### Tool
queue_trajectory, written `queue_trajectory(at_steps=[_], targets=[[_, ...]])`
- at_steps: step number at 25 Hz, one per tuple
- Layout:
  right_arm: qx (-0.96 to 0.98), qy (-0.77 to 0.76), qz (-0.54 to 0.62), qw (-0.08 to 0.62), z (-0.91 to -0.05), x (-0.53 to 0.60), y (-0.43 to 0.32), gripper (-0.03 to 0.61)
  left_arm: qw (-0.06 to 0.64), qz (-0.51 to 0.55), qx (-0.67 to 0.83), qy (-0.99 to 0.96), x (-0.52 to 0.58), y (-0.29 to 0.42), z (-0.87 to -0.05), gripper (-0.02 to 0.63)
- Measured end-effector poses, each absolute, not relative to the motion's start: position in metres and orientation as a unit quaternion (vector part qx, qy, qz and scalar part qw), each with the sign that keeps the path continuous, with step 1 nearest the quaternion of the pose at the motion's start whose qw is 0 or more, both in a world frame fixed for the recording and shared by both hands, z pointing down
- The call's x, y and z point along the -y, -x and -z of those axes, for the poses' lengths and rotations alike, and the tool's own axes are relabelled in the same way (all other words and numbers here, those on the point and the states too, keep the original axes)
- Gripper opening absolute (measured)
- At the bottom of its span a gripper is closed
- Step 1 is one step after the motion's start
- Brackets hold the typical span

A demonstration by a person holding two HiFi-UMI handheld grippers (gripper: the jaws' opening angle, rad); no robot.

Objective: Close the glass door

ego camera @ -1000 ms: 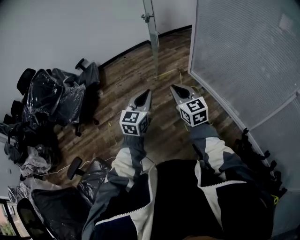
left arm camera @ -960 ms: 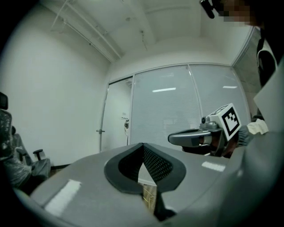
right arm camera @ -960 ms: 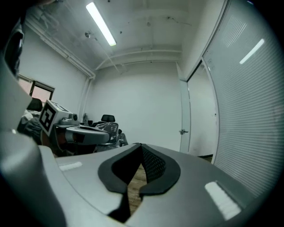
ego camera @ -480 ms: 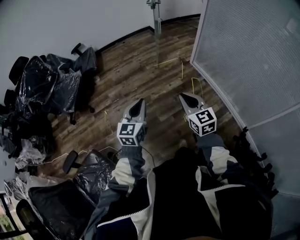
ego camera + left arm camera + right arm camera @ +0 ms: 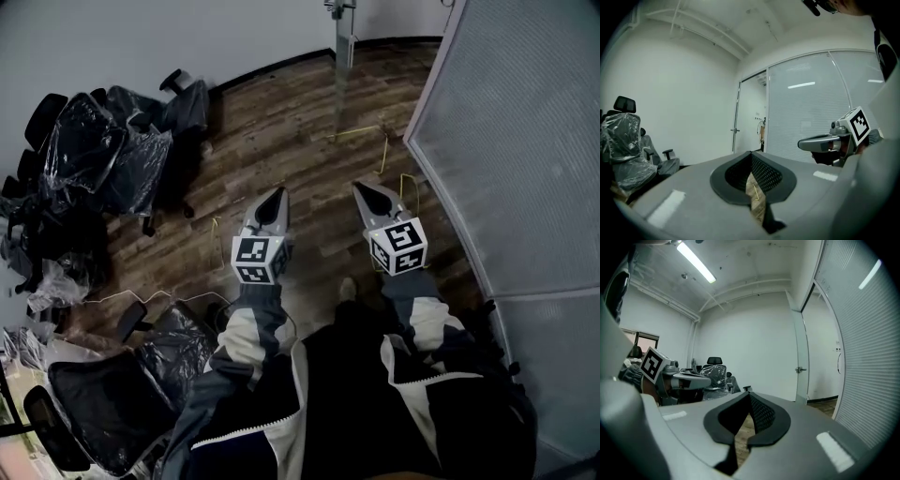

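Note:
The glass door stands open at the far end of the wood floor, edge-on in the head view, with a metal fitting near its top. From the left gripper view I see its frame and small handle beside the doorway. It appears in the right gripper view too, the door bearing its handle. My left gripper and right gripper are held side by side, level, pointing at the door and well short of it. Both are shut and hold nothing.
A frosted glass partition runs along the right. Office chairs wrapped in plastic crowd the left wall, and another chair stands close at the lower left. Thin yellow wire pieces lie on the floor near the partition.
Both grippers have sunk a little and moved together across the floor. In the head view the door edge and the partition have shifted to the right.

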State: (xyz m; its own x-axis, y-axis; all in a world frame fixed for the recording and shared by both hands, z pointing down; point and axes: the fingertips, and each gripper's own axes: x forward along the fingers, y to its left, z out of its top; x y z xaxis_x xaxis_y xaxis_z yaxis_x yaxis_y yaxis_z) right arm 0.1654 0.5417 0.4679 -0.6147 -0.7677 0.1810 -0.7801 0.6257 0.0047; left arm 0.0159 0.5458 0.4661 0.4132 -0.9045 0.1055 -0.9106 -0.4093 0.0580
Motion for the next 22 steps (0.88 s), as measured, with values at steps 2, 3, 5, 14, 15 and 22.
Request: queue_trajectory(at_steps=[2,3,5,14,15,22], targets=[[0.901,-0.425,-0.038,0.079,-0.465,-0.514,-0.175,0.005,0.054,-0.033,0.545,-0.836,-0.52,-0.027,-0.464,0.004],[0.902,-0.423,-0.038,0.076,-0.463,-0.499,-0.181,0.005,0.053,-0.037,0.545,-0.836,-0.508,-0.033,-0.463,0.004],[0.906,-0.417,-0.037,0.068,-0.458,-0.475,-0.19,0.005,0.05,-0.047,0.543,-0.837,-0.486,-0.046,-0.463,0.004],[0.919,-0.387,-0.045,0.061,-0.462,-0.403,-0.215,0.005,0.051,-0.06,0.548,-0.833,-0.422,-0.078,-0.462,0.005],[0.92,-0.384,-0.044,0.06,-0.462,-0.397,-0.214,0.005,0.052,-0.058,0.55,-0.831,-0.416,-0.077,-0.461,0.005],[0.923,-0.379,-0.043,0.057,-0.462,-0.365,-0.199,0.005,0.057,-0.047,0.557,-0.827,-0.38,-0.064,-0.461,0.005]])
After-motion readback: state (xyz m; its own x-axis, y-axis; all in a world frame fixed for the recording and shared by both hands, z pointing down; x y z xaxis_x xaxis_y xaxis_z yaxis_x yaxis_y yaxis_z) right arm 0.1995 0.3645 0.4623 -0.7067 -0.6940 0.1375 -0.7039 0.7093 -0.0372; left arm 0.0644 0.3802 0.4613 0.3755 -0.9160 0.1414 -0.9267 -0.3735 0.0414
